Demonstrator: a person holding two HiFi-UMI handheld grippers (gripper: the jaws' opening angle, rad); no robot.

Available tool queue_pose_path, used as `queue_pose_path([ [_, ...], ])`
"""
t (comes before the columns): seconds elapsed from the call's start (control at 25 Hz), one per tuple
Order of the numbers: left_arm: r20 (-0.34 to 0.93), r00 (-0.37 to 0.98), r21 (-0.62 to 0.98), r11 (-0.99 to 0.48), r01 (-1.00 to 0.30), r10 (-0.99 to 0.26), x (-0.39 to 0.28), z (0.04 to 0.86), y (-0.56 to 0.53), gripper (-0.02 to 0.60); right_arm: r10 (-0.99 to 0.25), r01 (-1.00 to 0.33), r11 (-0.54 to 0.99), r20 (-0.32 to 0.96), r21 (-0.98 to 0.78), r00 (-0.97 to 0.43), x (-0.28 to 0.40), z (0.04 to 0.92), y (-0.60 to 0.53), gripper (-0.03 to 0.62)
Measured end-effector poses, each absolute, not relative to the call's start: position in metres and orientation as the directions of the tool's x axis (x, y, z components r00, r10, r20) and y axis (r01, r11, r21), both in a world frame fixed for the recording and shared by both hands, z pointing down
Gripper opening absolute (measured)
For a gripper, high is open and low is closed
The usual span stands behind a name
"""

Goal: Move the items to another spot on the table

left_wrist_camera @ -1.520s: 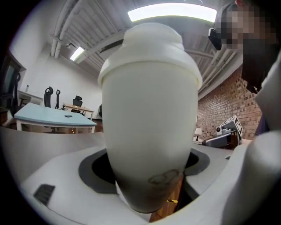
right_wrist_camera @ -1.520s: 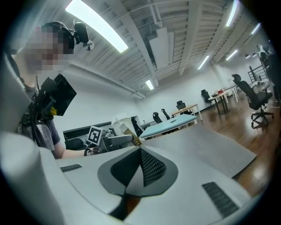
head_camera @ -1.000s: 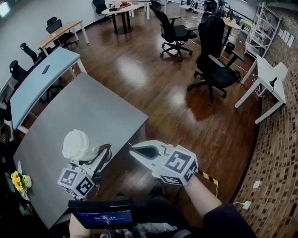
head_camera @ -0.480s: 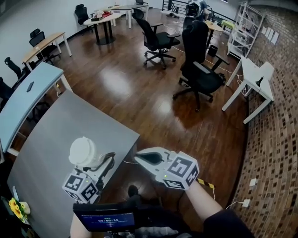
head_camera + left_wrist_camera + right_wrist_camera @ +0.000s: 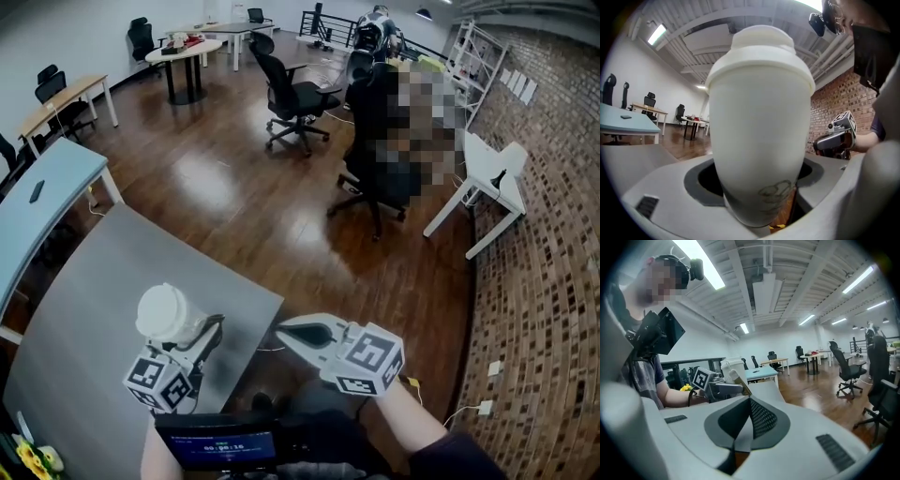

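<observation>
The left hand-held gripper (image 5: 197, 330) grasps an upright lidded cup (image 5: 167, 312). Bare bench (image 5: 103, 281) spreads toward ten o'clock of it. The right hand-held gripper (image 5: 289, 332) is clenched and empty.

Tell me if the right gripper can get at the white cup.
Probably yes: only open air lies between the right gripper and the white cup. But its jaws are shut and the left gripper clamps the cup, so it could touch it, not take it.

Head view: steeply down on table (image 5: 112, 281). Left gripper view: tight on cup (image 5: 759, 126), right gripper (image 5: 820, 142) at 3 o'clock. Right gripper view apparently looks back at cup.
</observation>
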State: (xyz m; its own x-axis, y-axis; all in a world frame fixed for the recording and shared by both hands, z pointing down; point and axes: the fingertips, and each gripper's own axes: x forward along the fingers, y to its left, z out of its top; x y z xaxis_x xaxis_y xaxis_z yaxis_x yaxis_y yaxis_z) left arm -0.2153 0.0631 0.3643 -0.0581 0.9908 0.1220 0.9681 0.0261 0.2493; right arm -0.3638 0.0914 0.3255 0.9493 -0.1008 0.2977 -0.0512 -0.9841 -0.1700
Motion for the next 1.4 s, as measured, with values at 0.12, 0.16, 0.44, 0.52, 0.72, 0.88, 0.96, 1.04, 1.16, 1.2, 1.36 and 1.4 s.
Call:
queue_pose_path([
  [0.12, 0.115, -0.040, 0.289, 0.005, 0.957, 0.993, -0.207, 0.374, 0.069, 0.425, -0.114, -0.058, -0.983, 0.329, -0.177, 0.937, -0.356, 0.331, 0.093, -0.017],
  [0.16, 0.121, -0.037, 0.299, -0.001, 0.954, 0.992, -0.205, 0.378, 0.072, 0.426, -0.120, -0.063, -0.982, 0.333, -0.179, 0.935, -0.353, 0.332, 0.095, -0.017],
  [0.44, 0.147, -0.029, 0.288, -0.015, 0.958, 0.989, -0.197, 0.384, 0.084, 0.425, -0.160, -0.110, -0.980, 0.320, -0.167, 0.934, -0.330, 0.338, 0.110, -0.017],
  [0.52, 0.151, -0.019, 0.277, -0.024, 0.961, 0.988, -0.198, 0.376, 0.091, 0.425, -0.167, -0.119, -0.978, 0.303, -0.171, 0.938, -0.335, 0.334, 0.118, -0.017],
  [0.72, 0.167, 0.009, 0.255, -0.052, 0.966, 0.986, -0.216, 0.365, 0.137, 0.425, -0.157, -0.108, -0.977, 0.277, -0.185, 0.948, -0.374, 0.337, 0.162, -0.017],
  [0.88, 0.135, -0.017, 0.281, -0.022, 0.959, 0.991, -0.259, 0.349, 0.201, 0.425, -0.118, -0.069, -0.977, 0.248, -0.201, 0.961, -0.414, 0.339, 0.220, -0.017],
  [0.96, 0.117, -0.036, 0.310, -0.002, 0.951, 0.992, -0.292, 0.340, 0.240, 0.425, -0.101, -0.055, -0.979, 0.232, -0.196, 0.968, -0.442, 0.334, 0.253, -0.017],
  [1.04, 0.121, -0.049, 0.304, 0.010, 0.953, 0.991, -0.324, 0.330, 0.279, 0.425, -0.085, -0.040, -0.976, 0.204, -0.213, 0.975, -0.475, 0.328, 0.285, -0.017],
  [1.16, 0.119, -0.053, 0.280, 0.018, 0.960, 0.992, -0.366, 0.316, 0.323, 0.425, -0.073, -0.025, -0.961, 0.163, -0.276, 0.984, -0.518, 0.322, 0.322, -0.017],
  [1.2, 0.111, -0.057, 0.286, 0.023, 0.958, 0.992, -0.378, 0.311, 0.336, 0.425, -0.069, -0.023, -0.956, 0.148, -0.291, 0.987, -0.528, 0.318, 0.332, -0.017],
  [1.36, 0.122, -0.090, 0.289, 0.052, 0.956, 0.988, -0.414, 0.306, 0.370, 0.425, -0.071, -0.039, -0.952, 0.092, -0.304, 0.993, -0.554, 0.304, 0.355, -0.017],
  [1.4, 0.131, -0.090, 0.279, 0.051, 0.959, 0.987, -0.417, 0.306, 0.375, 0.425, -0.076, -0.046, -0.952, 0.089, -0.304, 0.993, -0.557, 0.303, 0.357, -0.017],
])
